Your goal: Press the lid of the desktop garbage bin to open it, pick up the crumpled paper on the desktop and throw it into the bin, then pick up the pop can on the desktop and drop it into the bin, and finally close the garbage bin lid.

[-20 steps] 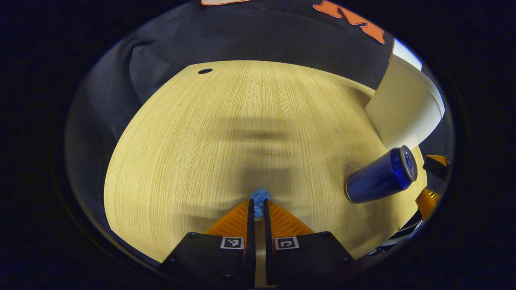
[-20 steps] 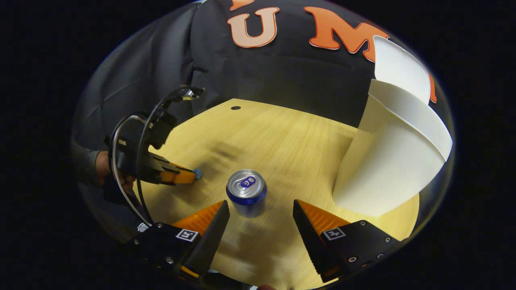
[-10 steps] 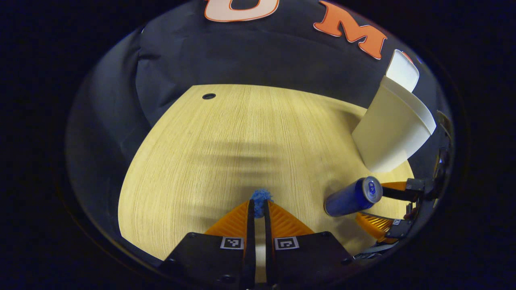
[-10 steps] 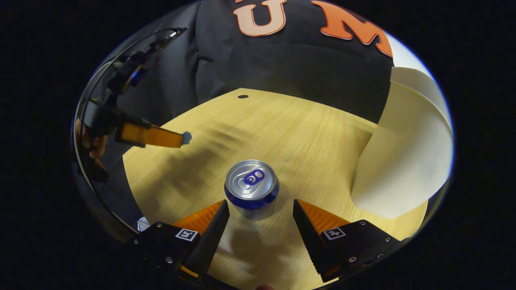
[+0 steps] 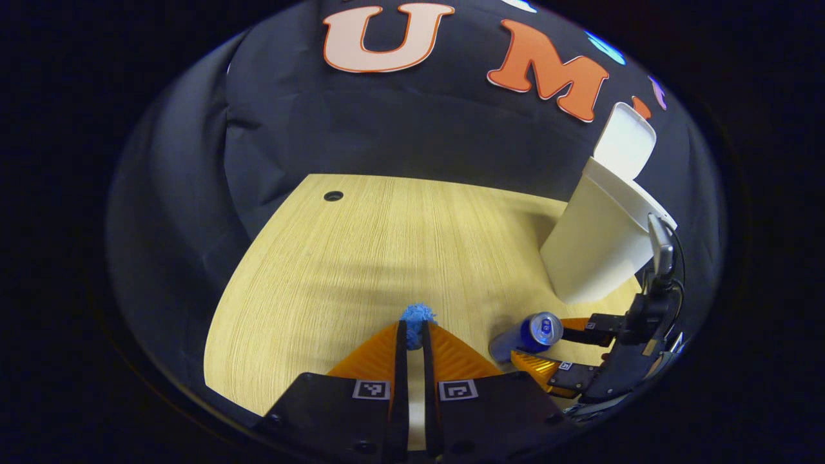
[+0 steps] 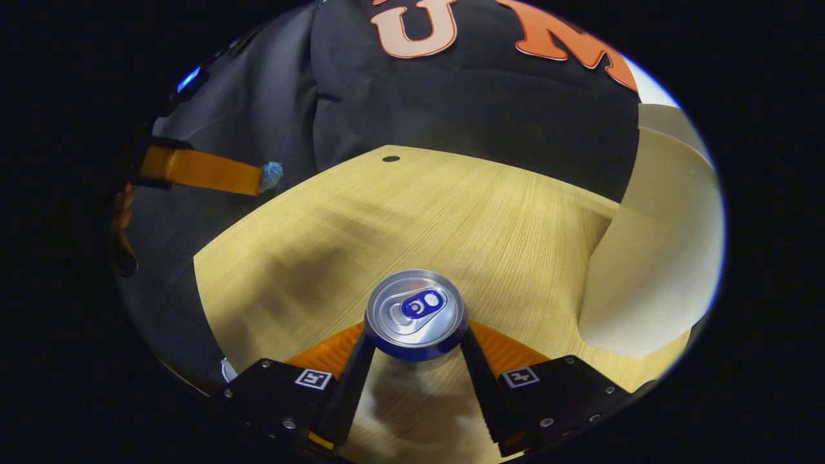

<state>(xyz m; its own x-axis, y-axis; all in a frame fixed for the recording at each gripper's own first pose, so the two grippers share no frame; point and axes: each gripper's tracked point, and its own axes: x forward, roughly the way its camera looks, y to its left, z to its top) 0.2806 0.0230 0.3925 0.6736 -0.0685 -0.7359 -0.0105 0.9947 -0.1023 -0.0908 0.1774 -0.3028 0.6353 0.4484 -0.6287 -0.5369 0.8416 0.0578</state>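
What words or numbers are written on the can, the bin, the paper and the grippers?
On the blue pop can: none to read on its silver top.
On the white plastic bin: none.
On the crumpled blue paper: none.
On the left hand-held gripper and right hand-held gripper: black-and-white square patterns, not words.

**Materials and finishes**

The desktop (image 6: 490,219) looks like pale wood with fine straight grain and a matt, smooth face. The pop can (image 6: 416,316) is metal: a brushed silvery top with a glossy blue tab and a shiny blue side wall (image 5: 525,336). The garbage bin (image 5: 596,248) looks like smooth matt white plastic, as does its raised lid (image 5: 624,140). The crumpled paper (image 5: 417,317) is blue, rough and fuzzy-looking. The booth wall (image 6: 464,109) is matt black cloth, softly creased.
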